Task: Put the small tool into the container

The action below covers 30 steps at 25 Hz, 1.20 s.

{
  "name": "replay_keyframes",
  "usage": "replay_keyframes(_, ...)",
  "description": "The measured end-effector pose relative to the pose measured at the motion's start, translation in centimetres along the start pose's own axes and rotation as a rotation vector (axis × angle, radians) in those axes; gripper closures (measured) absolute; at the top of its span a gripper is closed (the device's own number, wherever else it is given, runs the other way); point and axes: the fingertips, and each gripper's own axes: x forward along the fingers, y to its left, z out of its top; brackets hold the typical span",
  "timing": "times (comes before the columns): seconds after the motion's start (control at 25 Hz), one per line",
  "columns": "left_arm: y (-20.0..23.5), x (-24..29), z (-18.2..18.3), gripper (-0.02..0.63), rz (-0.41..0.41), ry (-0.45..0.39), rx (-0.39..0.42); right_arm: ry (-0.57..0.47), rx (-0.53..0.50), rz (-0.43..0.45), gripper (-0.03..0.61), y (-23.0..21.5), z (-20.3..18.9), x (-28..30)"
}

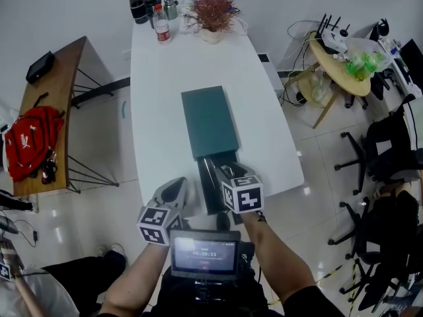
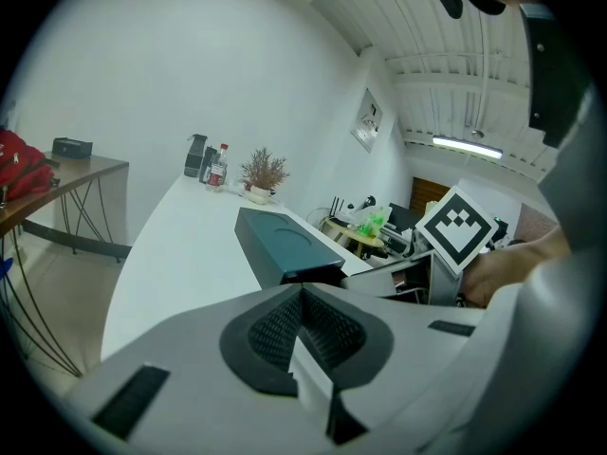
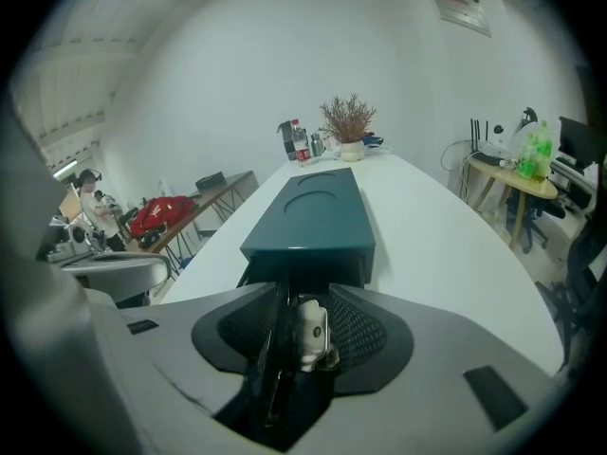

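A teal box container point(image 1: 210, 121) lies lengthwise on the white table point(image 1: 165, 78), and its black drawer point(image 1: 210, 191) is pulled out toward me. My right gripper point(image 1: 225, 174) hovers over that drawer. In the right gripper view, a small white tool point(image 3: 310, 335) with a dark part beside it sits between the pads, and my right gripper point(image 3: 302, 337) is shut on it just in front of the container point(image 3: 318, 211). My left gripper point(image 1: 177, 190) rests at the table's near edge, left of the drawer. In its own view my left gripper point(image 2: 303, 301) has its pads meeting, with nothing between them.
A flask, a bottle and cups point(image 1: 151, 8) stand with a potted plant point(image 1: 211, 12) at the table's far end. A wooden side table with a red bag point(image 1: 32, 140) stands to the left. A round yellow table point(image 1: 344, 58) and office chairs point(image 1: 386, 157) are at the right.
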Motion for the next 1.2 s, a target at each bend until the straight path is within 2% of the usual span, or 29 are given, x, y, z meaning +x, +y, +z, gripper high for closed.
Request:
replay_keyframes(0.2, -0.5, -0.4, 0.8, 0.604, 0.001, -0.01, 0.011, -0.055, 0.009, 0.031, 0.382, 0.1, 1.3, -2.2)
replay_keyframes(0.44, -1.6, -2.0, 3.9, 0.604, 0.016, -0.064, 0.026, -0.174, 0.029, 0.085, 0.382, 0.2, 4.9, -7.5)
replay_keyframes(0.68, -3.2, -4.9, 9.7, 0.606, 0.047, -0.139, 0.052, -0.315, 0.012, 0.121, 0.382, 0.4, 9.6, -14.2)
replay_keyframes(1.04, -8.9, -10.6, 18.7, 0.606, 0.026, -0.333, 0.08, -0.525, -0.062, 0.204, 0.382, 0.9, 16.0, -25.3)
replay_keyframes(1.16, -10.2, -12.2, 20.6, 0.606, 0.035, -0.354, 0.137, -0.592, -0.092, 0.212, 0.415, 0.9, 17.6, -28.3)
replay_keyframes(1.2, -10.6, -12.7, 21.1, 0.604, 0.042, -0.364, 0.149, -0.61, -0.103, 0.215, 0.448, 0.8, 17.9, -29.2)
